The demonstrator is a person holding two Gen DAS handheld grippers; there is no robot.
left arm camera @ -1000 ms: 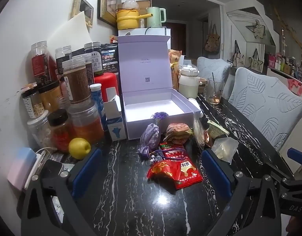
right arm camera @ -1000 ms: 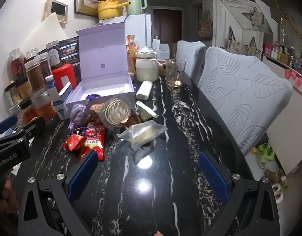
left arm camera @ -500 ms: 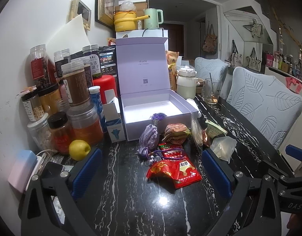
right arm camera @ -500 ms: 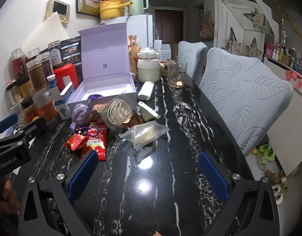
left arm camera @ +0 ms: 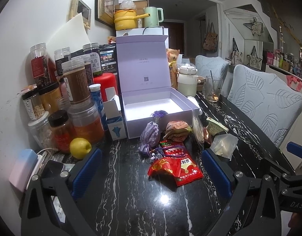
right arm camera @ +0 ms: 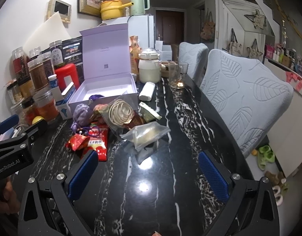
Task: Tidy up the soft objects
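Observation:
An open lilac box (left arm camera: 156, 106) (right arm camera: 105, 92) stands on the black marble table (left arm camera: 131, 192), its lid upright. In front of it lies a heap of soft items: a purple sachet (left arm camera: 150, 135) (right arm camera: 82, 113), a brown patterned pouch (left arm camera: 176, 129), red snack packets (left arm camera: 174, 166) (right arm camera: 92, 140), a clear bag of coiled cord (right arm camera: 120, 114) and a frosted zip bag (left arm camera: 223, 144) (right arm camera: 146, 132). My left gripper (left arm camera: 151, 170) stands open just short of the red packets. My right gripper (right arm camera: 147, 170) is open too, near the frosted bag, holding nothing.
Jars and bottles (left arm camera: 72, 98) crowd the left by the wall, with a yellow fruit (left arm camera: 80, 148) and a small white carton (left arm camera: 114, 121). A cream jar (right arm camera: 149, 68) and a glass (right arm camera: 177, 74) stand behind. Padded chairs (right arm camera: 245, 102) line the right edge.
Both grippers have edged slightly forward and up toward the heap. The objects have not moved and both grippers stay open.

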